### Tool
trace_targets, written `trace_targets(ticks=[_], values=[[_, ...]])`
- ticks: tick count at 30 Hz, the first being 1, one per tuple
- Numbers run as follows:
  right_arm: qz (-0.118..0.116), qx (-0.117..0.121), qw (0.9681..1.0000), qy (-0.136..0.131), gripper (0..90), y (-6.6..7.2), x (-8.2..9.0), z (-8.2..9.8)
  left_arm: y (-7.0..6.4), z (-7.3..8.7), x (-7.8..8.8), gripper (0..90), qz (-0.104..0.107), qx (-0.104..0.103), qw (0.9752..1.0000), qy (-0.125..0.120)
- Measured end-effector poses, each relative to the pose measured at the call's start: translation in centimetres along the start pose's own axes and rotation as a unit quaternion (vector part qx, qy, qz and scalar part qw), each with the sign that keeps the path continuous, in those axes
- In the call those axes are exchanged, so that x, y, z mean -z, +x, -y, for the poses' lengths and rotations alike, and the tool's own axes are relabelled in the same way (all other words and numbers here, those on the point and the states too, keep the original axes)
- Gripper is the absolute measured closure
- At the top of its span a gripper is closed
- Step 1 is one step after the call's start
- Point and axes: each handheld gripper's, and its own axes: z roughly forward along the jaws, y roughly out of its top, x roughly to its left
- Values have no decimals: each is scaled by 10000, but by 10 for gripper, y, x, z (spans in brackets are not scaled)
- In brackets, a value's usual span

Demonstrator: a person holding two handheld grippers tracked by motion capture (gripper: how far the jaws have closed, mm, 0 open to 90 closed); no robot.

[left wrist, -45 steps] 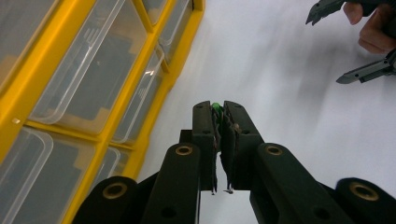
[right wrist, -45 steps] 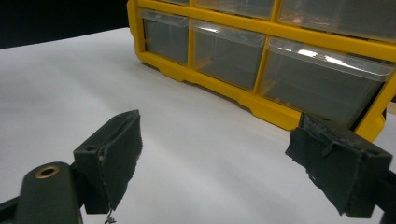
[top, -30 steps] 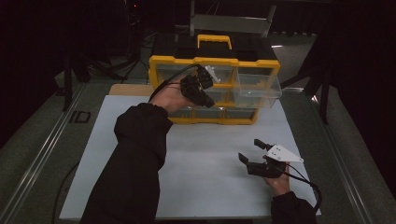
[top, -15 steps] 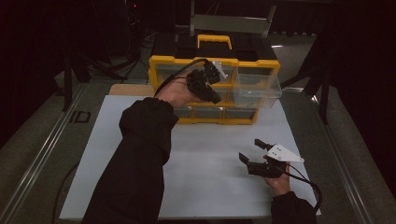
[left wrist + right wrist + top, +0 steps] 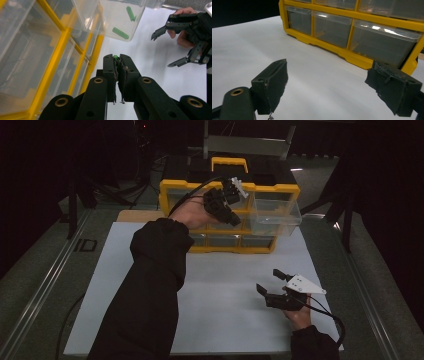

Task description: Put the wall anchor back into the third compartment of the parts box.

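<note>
Green plug, carried to pulled-out drawer (image 5: 276,214)
Left gripper (image 5: 117,58), clamped on green plug (image 5: 115,56), has risen toward drawer; right gripper (image 5: 272,281) idle, agape.

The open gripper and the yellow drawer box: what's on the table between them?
Nothing: the right gripper view shows bare white table between the right gripper and the yellow drawer box.
</note>
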Motion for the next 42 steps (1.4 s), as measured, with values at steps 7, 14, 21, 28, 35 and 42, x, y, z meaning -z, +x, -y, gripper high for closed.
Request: trace_targets(ticks=[7,14,21,28,35,42], values=[[6,13,10000,26,150,1,1,0,1,-9,3,853,-2,-52,10000,-7],[13,16,10000,24,150,0,2,1,3,-14,8,853,10,-48,9999,-112],[5,24,10000,24,150,0,1,1,3,-19,11,853,20,-82,9999,-135],[21,-7,10000,19,150,0,2,1,3,-27,15,853,27,-124,9997,-214],[-1,-4,10000,26,150,1,2,1,2,-37,19,853,-57,-167,9994,-303],[2,2,10000,23,150,0,2,1,1,-50,22,853,-49,-197,9992,-340]])
